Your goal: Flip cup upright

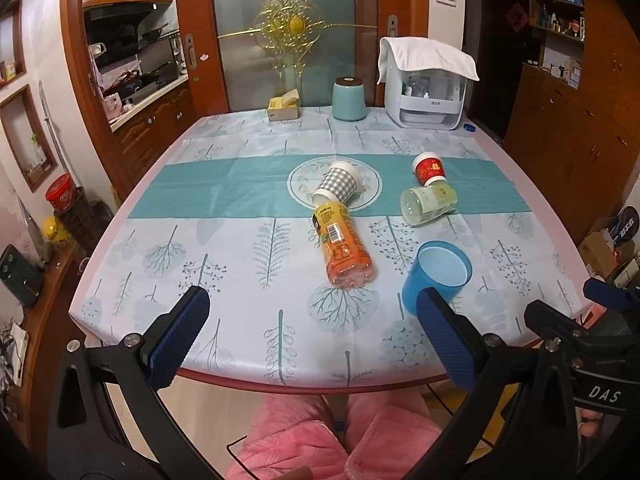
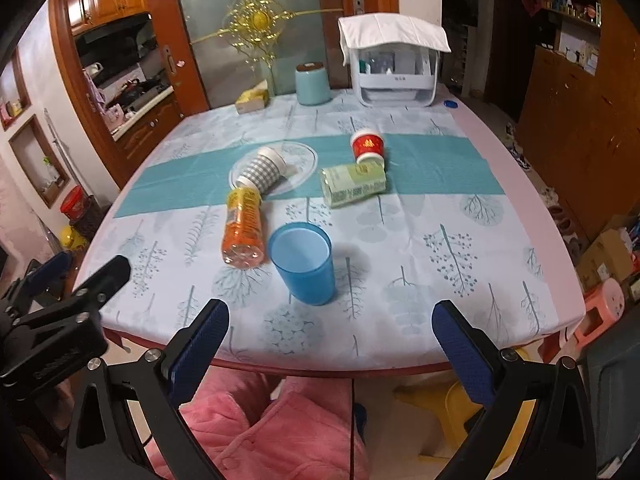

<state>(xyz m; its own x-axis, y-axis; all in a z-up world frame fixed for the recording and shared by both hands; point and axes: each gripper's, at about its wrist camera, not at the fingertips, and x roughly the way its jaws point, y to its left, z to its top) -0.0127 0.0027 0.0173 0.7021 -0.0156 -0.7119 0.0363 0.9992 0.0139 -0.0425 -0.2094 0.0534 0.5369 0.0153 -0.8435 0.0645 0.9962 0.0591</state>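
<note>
The blue cup (image 2: 303, 262) stands upright on the counter (image 2: 500, 240), mouth up, near the front edge and just to the right of the orange bottle (image 2: 242, 232), which lies on its side with its base toward the cameras. Both grippers hover off the front edge of the counter, above the person's pink-clad lap (image 2: 260, 420), and neither touches anything. The left gripper (image 1: 312, 320) has its jaws wide apart, its blue pads (image 1: 180, 332) framing the tree-printed tablecloth (image 1: 240, 248); in the left wrist view the blue cup (image 1: 436, 276) sits just behind the right-hand pad. The right gripper (image 2: 330, 332) also has its jaws spread wide, with the blue cup in line between them but farther in on the counter. Beyond the orange bottle a grey checked paper cup (image 2: 262, 168) lies on its side on a round printed motif of the teal runner (image 2: 432, 168). To its right a pale green bottle (image 2: 354, 184) lies on its side, and right behind it is a red paper cup (image 2: 367, 145) with its rim downward. At the far edge of the counter sit a teal canister (image 2: 313, 84), a yellow tissue box (image 2: 253, 100) and a white appliance draped with a white cloth (image 2: 394, 64).
</note>
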